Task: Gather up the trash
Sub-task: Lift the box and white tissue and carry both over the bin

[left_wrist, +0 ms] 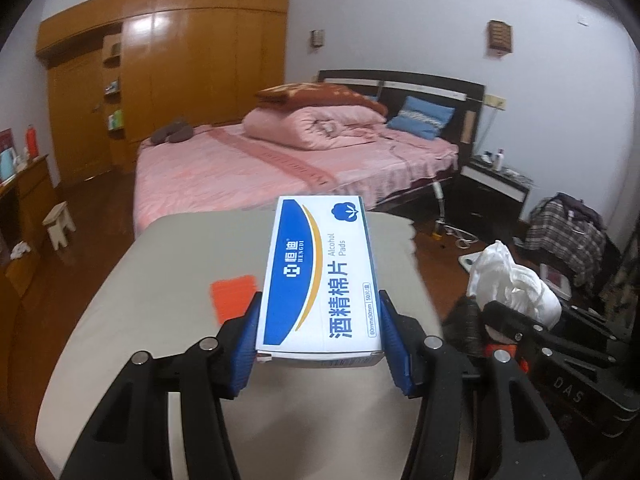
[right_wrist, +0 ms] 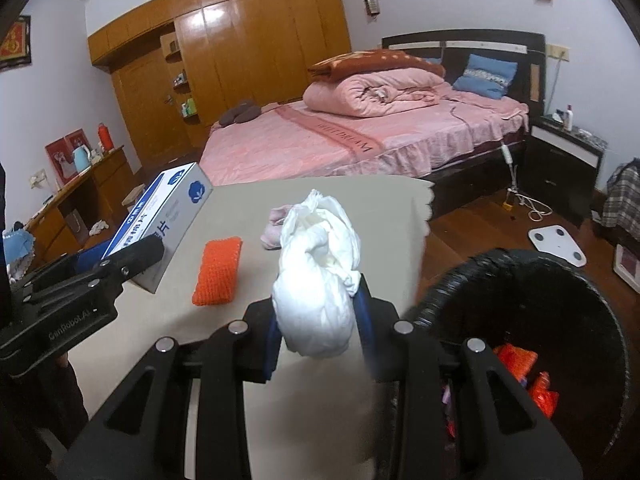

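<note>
The right gripper clamped a crumpled white bag, lifted off the table right beside the black bin, apparently poised for the drop. The left gripper pinched the alcohol pad box by its long sides, keeping it level. An orange sponge lay flat mid-table; something pink, probably cloth, sat behind the bag.

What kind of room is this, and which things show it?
Most likely a home bedroom: a bed with pink bedding, a large wooden wardrobe along the wall, and a dark nightstand beside the bed.
</note>
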The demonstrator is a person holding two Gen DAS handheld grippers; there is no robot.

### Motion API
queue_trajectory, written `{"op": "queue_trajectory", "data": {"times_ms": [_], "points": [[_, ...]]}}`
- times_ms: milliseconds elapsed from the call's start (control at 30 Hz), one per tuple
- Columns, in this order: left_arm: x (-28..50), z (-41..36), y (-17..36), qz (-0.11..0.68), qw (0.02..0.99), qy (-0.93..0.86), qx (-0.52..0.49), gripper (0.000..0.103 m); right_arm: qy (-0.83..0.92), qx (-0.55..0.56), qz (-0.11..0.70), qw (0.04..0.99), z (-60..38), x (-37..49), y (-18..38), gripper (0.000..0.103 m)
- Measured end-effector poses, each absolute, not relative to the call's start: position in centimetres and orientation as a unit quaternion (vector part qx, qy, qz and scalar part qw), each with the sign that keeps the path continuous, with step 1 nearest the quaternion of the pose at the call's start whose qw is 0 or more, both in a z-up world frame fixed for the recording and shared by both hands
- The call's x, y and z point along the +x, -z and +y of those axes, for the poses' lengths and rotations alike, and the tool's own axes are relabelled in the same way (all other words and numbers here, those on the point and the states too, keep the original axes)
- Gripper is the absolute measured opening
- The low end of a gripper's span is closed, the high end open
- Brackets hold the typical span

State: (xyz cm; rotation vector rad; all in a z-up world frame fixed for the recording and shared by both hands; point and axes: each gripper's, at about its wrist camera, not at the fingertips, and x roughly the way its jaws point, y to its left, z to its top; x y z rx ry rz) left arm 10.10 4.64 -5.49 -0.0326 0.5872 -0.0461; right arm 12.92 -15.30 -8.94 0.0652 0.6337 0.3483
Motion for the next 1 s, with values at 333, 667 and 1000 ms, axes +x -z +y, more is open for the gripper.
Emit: {"op": "queue_trajectory", "data": {"times_ms": [333,667,1000], "points": [[8.6,-0.2,3.9,0.275,0.958,0.077,0.006,0.054,-0.136,0.043,0.286,0.948,-19.9,9.9,7.4,0.033],[7.8,-4.5,3.4,0.268,0.956,0.118,0.028,0.054,-0.099,0.051,0.271,0.956,-23.8,8.3,6.9,0.033],[8.0,-8.9,3.4,0.262,0.949,0.166,0.048,0.054,-0.041,0.06,0.273,0.959,-28.8,6.9,7.8,0.033]]}}
